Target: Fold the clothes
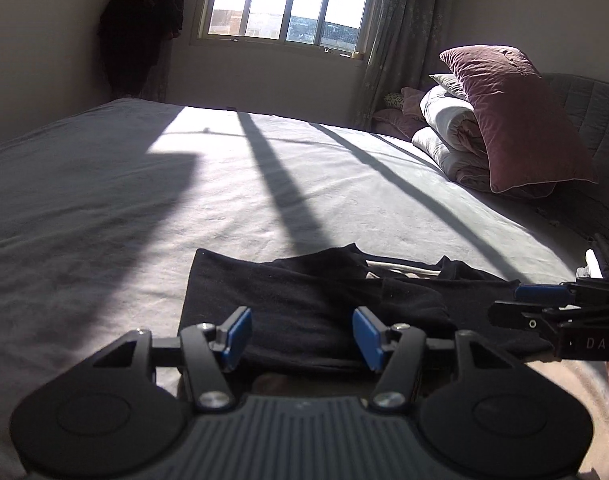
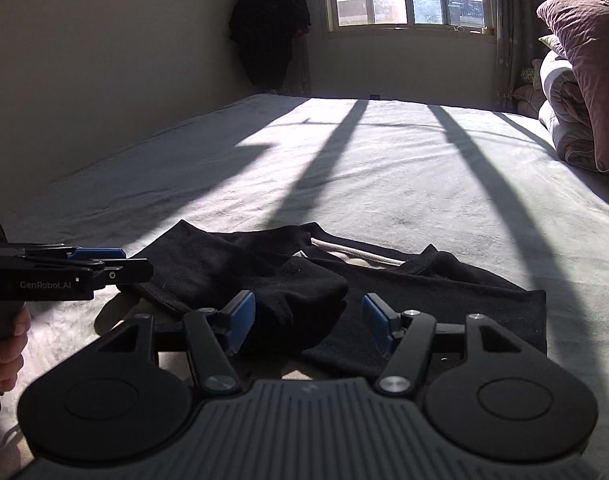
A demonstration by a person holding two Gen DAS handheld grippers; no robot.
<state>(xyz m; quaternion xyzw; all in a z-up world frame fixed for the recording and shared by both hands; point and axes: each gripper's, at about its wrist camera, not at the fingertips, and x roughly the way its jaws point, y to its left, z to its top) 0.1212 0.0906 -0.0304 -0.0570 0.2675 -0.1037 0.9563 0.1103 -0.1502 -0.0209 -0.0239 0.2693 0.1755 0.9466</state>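
A black garment lies partly folded and rumpled on the grey bed sheet, with a pale strip showing at its neck opening. My left gripper hovers over the garment's near edge, its blue pads wide apart and nothing pressed between them. In the right wrist view the same garment spreads to the right, a folded lump of it on the left. My right gripper is open above the near edge, pads clear of the cloth. Each gripper shows from the side in the other view: right gripper, left gripper.
A mauve pillow leans on a rolled white duvet at the bed's right, by a grey headboard. A window and a hanging dark coat are on the far wall. A hand holds the left gripper's handle.
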